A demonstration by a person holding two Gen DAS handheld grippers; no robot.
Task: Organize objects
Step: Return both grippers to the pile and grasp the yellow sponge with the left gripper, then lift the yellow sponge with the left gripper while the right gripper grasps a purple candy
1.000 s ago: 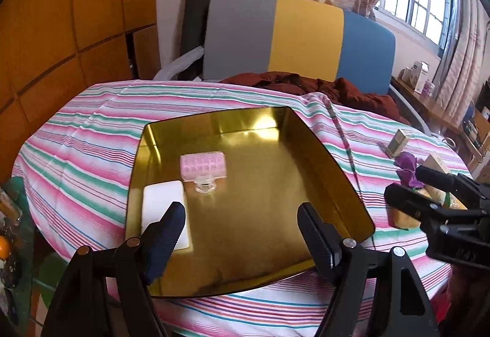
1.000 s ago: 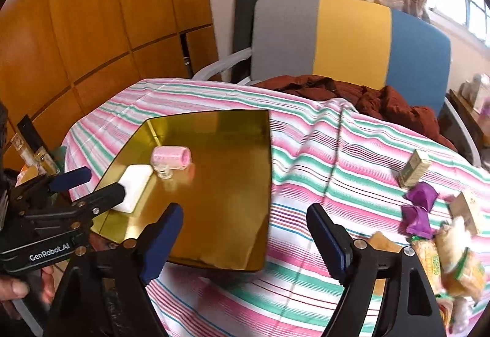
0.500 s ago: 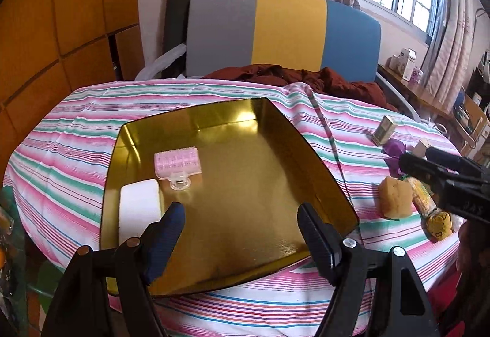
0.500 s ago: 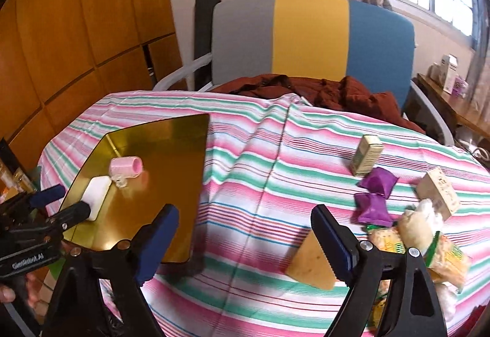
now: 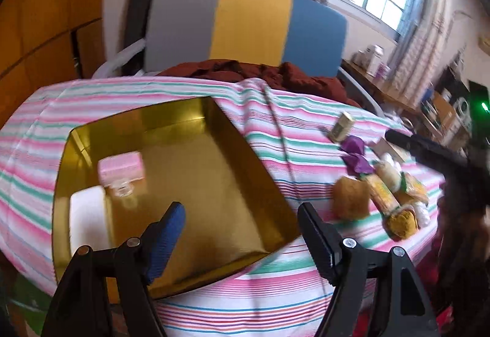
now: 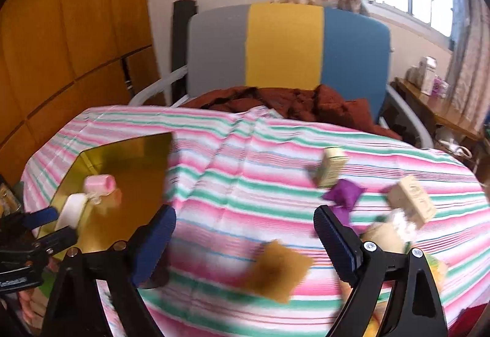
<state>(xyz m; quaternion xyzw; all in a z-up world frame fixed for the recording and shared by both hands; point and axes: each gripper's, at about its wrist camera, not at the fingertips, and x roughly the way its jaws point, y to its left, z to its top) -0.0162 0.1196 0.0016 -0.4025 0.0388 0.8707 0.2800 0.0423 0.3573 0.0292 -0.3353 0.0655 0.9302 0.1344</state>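
A gold tray point(image 5: 232, 153) point(image 6: 144, 159) lies on the striped tablecloth and holds a pink box point(image 5: 121, 167) point(image 6: 100, 183) and a white block point(image 5: 85, 220) point(image 6: 73, 208). My left gripper point(image 5: 242, 232) hangs open over the tray's near right corner, with nothing between its fingers. To the right lie a brown square pad point(image 5: 350, 199) point(image 6: 278, 269), two purple pouches point(image 5: 355, 153) point(image 6: 344, 194), small cartons point(image 6: 330, 167) point(image 6: 412, 202) and wrapped snacks point(image 5: 395, 193). My right gripper point(image 6: 245, 242) hovers above the brown pad, jaws opening and empty.
A chair with grey, yellow and blue panels point(image 6: 284, 49) stands behind the table with a dark red cloth point(image 6: 291, 104) heaped on its seat. Wooden panelling point(image 6: 61, 30) fills the left wall. A side shelf point(image 6: 428, 98) sits under the window at right.
Both views have swung to the right. The tray has slid leftward in them, and the pile of pouches, cartons and snacks has come closer. The right gripper's jaws have widened.
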